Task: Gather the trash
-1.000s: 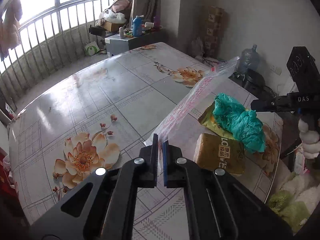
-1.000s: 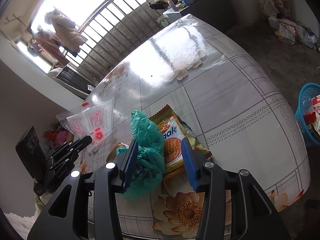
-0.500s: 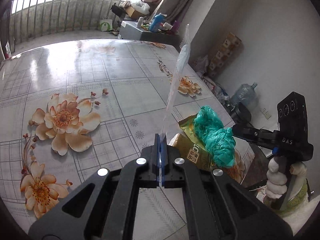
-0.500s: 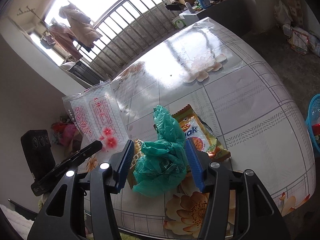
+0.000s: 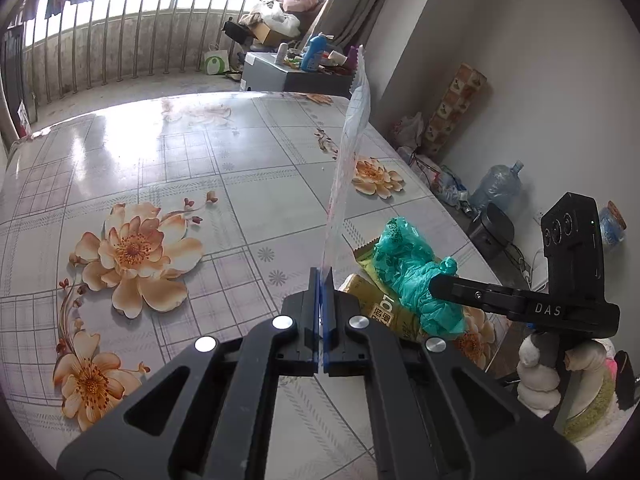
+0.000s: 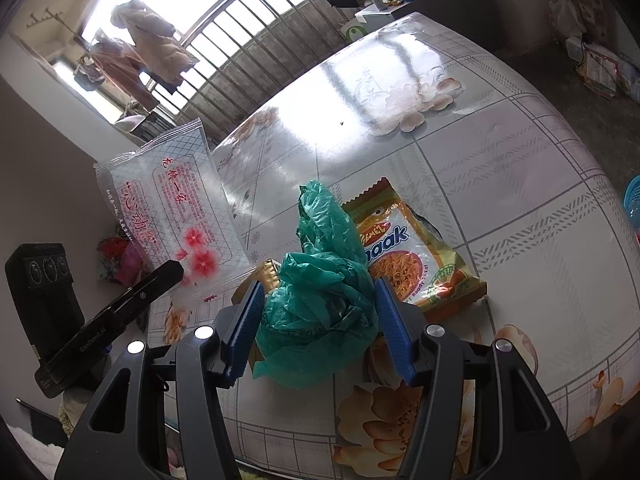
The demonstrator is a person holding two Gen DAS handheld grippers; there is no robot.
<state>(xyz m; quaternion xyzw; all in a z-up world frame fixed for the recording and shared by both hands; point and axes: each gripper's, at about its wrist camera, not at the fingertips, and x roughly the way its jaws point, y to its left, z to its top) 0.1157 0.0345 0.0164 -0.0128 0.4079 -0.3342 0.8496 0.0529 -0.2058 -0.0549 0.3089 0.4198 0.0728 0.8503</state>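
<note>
My left gripper is shut on a clear zip bag with red print, holding it upright above the table; the bag also shows in the right wrist view. My right gripper is open, its blue pads on either side of a crumpled green plastic bag on the table. The green bag lies on an orange noodle wrapper and a gold snack packet.
The floral table ends close on the right. A blue basket stands on the floor beyond it. A cluttered cabinet and balcony railing are at the far side. A water bottle is by the wall.
The left gripper has raised the zip bag from a slant to upright, edge-on. The right gripper has moved closer over the green bag, its pads now flanking it.
</note>
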